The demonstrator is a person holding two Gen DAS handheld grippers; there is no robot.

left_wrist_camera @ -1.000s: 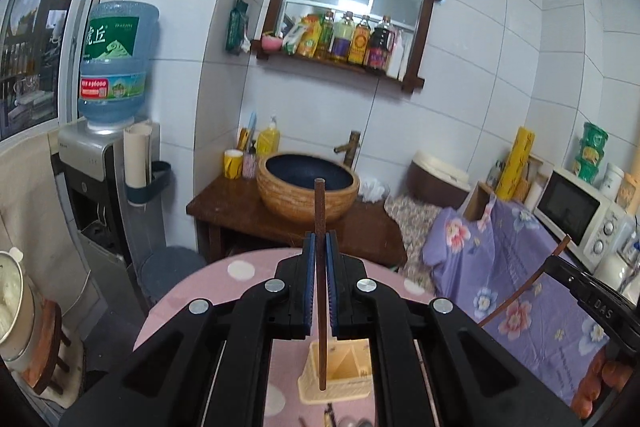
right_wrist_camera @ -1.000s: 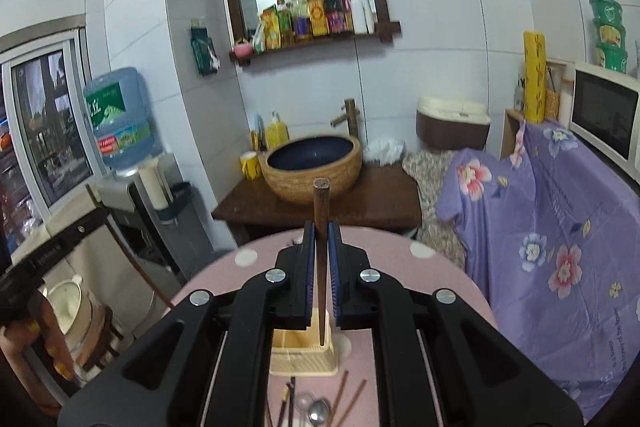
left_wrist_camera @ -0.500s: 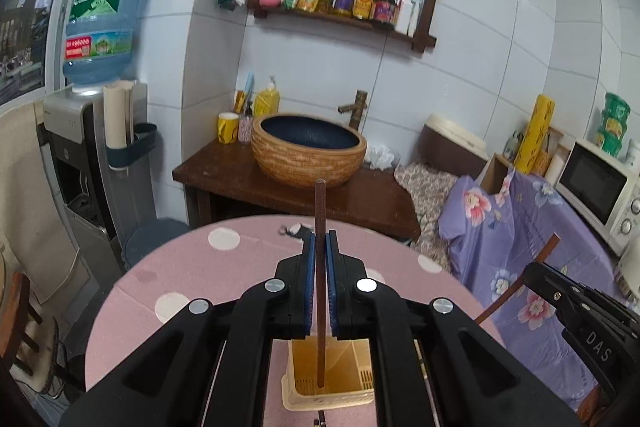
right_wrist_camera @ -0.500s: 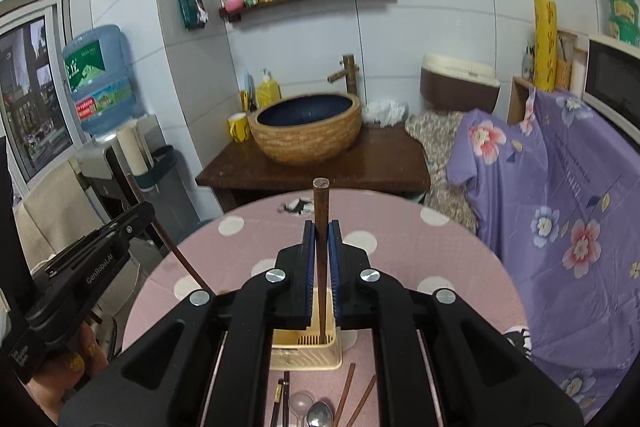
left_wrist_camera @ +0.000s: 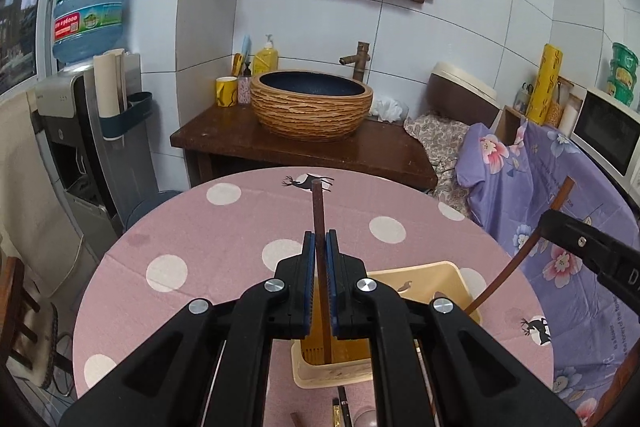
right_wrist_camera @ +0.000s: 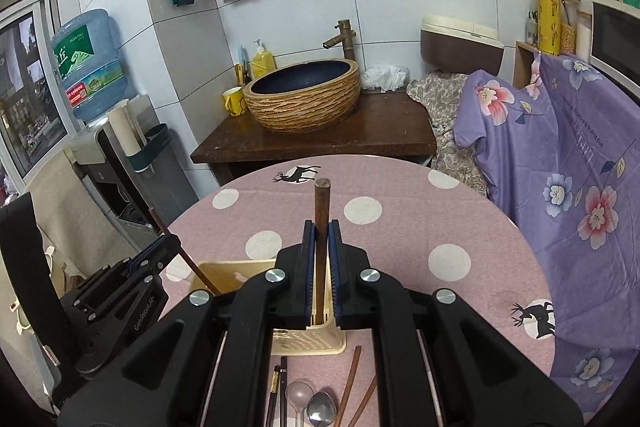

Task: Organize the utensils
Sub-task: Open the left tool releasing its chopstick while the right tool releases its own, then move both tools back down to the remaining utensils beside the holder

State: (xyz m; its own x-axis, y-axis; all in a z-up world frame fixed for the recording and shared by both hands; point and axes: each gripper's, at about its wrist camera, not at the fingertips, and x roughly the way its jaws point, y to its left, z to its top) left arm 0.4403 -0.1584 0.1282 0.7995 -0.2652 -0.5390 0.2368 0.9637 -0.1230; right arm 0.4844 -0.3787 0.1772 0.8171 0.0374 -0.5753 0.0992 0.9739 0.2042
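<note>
A cream plastic utensil holder stands on the pink dotted round table. My left gripper is shut on a brown wooden chopstick held upright, its lower end inside the holder. My right gripper is shut on another brown chopstick, its lower end also down in the holder. Each gripper shows in the other's view, the right gripper at the right of the left wrist view, the left gripper at the left of the right wrist view.
Loose utensils lie on the table in front of the holder: dark chopsticks, two spoons and brown chopsticks. Behind the table are a wooden stand with a basin, a water dispenser and purple floral cloth.
Both grippers have lowered and tilted down toward the table, bringing the two chopsticks' lower ends into the holder. The table now fills more of both views.
</note>
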